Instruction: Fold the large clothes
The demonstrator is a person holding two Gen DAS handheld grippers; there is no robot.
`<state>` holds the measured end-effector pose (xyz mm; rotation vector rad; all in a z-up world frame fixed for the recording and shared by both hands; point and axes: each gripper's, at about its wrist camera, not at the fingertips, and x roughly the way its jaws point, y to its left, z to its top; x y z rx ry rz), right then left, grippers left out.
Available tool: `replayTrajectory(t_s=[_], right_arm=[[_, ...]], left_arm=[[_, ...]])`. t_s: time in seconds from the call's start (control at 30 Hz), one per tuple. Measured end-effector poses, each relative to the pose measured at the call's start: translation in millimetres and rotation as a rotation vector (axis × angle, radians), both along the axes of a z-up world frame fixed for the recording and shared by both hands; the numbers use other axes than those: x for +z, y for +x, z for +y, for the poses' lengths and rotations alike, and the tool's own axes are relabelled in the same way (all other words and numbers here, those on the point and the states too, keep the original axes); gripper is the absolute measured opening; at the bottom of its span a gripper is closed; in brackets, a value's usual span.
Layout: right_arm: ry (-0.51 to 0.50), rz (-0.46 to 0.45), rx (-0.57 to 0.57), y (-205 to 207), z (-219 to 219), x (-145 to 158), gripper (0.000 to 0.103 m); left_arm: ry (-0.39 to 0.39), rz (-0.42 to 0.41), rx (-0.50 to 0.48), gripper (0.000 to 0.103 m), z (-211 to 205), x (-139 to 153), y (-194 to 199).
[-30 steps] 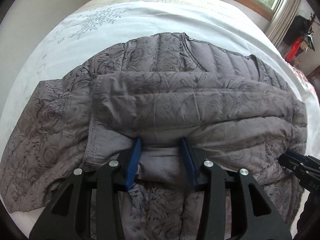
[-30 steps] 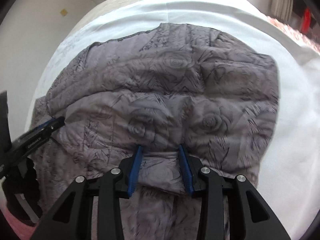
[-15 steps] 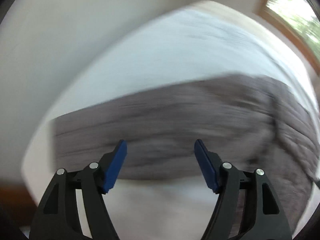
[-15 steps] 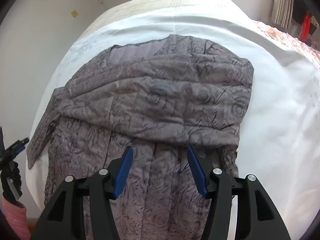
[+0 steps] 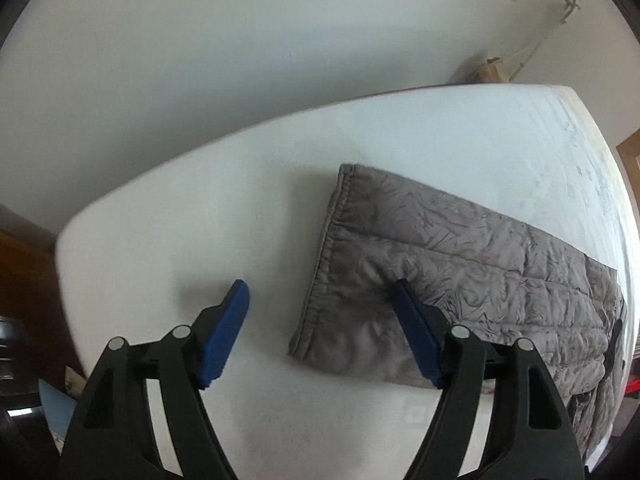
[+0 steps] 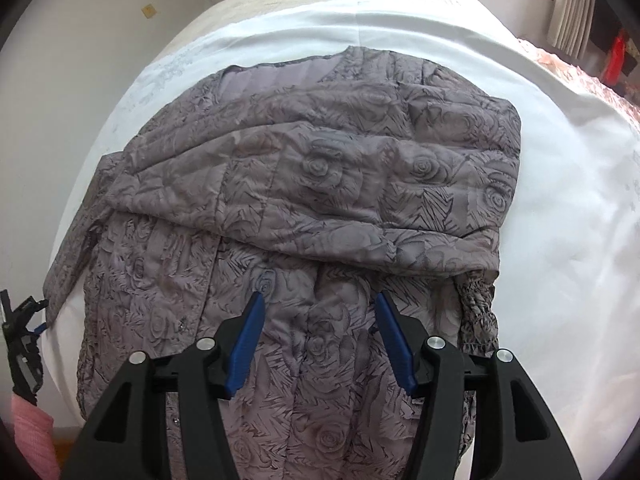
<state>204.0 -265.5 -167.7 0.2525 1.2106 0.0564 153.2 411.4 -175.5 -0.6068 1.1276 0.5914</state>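
A grey quilted jacket with a rose pattern (image 6: 312, 184) lies on the white bed (image 6: 560, 200), its sleeve folded across the body. My right gripper (image 6: 318, 308) is open and empty, hovering just above the jacket's lower part. My left gripper (image 5: 320, 296) is open and empty above the jacket's left edge; the hem corner (image 5: 344, 312) lies between its fingers. The left gripper also shows at the left edge of the right wrist view (image 6: 24, 320).
A white wall (image 5: 240, 40) stands behind the bed's far edge. A wooden piece of furniture (image 5: 24, 272) sits off the bed's left corner. A window and curtain (image 6: 572, 4) and a pink patterned cover (image 6: 580, 76) are at the right.
Both grippers let go of the folded sleeve and opened. The left gripper swung away to the jacket's left edge. The right gripper pulled back a little.
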Motion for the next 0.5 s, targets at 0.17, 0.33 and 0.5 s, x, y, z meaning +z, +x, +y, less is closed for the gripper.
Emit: replayTrajectory(t_s=[0.17,0.33,0.5], right_arm=[[-0.005,-0.003,-0.010,-2,-4,1,0.057],[-0.003,-0.004,-0.013,-3,-4,1,0.057],[-0.003,-0.013,-0.019,-6,-8,5,0.057]], left_arm=[[0.032,-0.011,-0.003,0.079,1,-4,6],[0.013,-0.033,-0.045,0.025,-18,4,24],[0.007,-0.101,-0.060,0.006,-35,22,38]])
